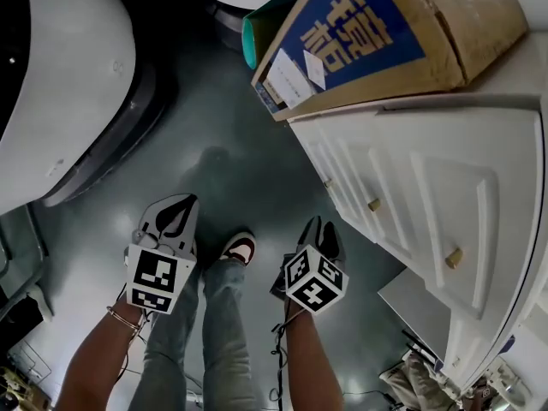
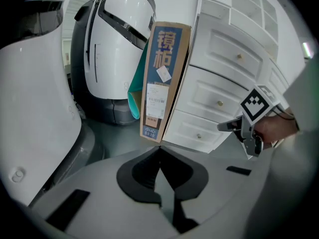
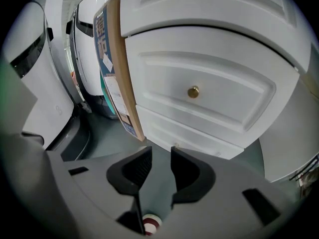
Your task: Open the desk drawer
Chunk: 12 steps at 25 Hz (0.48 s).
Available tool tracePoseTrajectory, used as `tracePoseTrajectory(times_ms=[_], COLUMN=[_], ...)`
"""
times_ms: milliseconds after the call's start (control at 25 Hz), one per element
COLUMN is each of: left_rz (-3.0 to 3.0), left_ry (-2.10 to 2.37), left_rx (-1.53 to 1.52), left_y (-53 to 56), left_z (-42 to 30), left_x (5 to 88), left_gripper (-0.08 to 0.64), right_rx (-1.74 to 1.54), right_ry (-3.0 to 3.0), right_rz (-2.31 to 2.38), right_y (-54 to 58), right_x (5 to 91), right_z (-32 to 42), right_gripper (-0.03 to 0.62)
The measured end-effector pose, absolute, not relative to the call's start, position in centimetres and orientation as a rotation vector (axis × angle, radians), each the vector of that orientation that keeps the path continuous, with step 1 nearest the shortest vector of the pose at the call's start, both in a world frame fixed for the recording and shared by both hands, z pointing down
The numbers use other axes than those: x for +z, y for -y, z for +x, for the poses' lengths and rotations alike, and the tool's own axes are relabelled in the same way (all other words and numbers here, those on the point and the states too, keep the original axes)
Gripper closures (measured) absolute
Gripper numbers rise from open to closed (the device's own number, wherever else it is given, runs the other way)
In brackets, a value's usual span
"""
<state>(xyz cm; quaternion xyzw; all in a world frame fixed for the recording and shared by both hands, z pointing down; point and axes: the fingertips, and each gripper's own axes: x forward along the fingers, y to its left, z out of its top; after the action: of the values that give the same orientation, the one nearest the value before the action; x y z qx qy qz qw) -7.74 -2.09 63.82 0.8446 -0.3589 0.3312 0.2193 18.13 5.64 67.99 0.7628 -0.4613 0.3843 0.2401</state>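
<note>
A cardboard box [image 2: 164,78], its blue panel printed with the characters 镜柜 above white paper labels [image 2: 156,101], stands just beside the white panelled drawer [image 3: 224,103]. The drawer fills the right gripper view's upper right and has a round brass knob [image 3: 193,91]. The left gripper [image 2: 159,152] has black jaws touching at the tips, empty; the right gripper [image 3: 158,156] has ribbed jaws parted around nothing.

Carton [image 1: 390,37] just beside desk [image 1: 428,152]

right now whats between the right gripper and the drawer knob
Nothing: the stretch from right gripper to drawer knob is bare, per the right gripper view.
</note>
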Motion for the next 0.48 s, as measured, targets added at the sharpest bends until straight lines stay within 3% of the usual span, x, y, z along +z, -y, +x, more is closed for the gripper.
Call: tracePoseTrajectory(times_ms=[480], left_rz=[2.291], left_ry=[0.928], left_rx=[0.976], left_y=[2.9], left_z=[-5.5], left_x=[71.2], left_gripper=[0.545], right_rx=[1.097], right_ry=[1.18], right_rz=[1.99], right_y=[-3.5], right_x=[75.8], right_z=[20.5], right_gripper=[0.465])
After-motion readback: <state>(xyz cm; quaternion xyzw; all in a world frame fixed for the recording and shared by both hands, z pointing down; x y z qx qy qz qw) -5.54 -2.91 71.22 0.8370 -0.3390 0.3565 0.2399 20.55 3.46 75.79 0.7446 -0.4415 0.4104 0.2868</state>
